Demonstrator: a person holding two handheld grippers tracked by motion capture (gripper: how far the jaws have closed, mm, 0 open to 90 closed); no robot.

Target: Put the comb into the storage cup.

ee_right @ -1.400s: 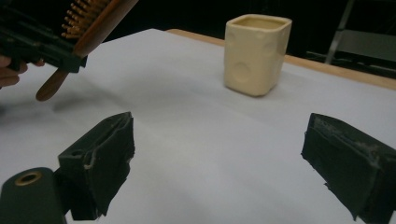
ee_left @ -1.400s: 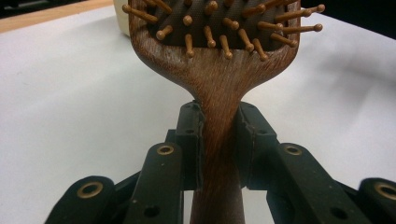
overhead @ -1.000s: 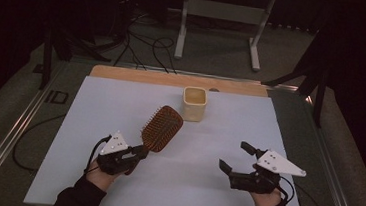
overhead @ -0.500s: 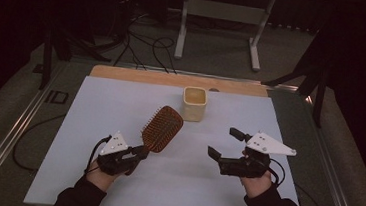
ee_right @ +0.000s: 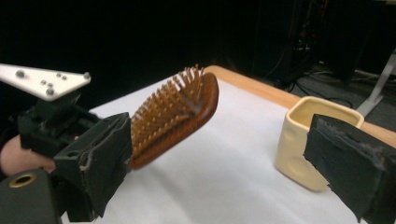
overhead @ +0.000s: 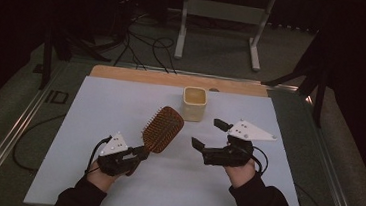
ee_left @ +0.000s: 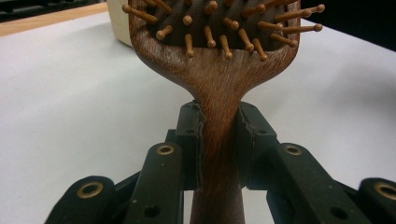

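Overhead forward-down view; two close jaw-level views sharing the hairbrush [overhead: 162,128].

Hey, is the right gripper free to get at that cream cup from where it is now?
Probably yes. The right gripper is open and holds nothing, and the cup stands just beyond it on bare white table; the hairbrush, held off to the side, doesn't block it.

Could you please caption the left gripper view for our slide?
Left gripper clamps wooden hairbrush by its handle above the white table.
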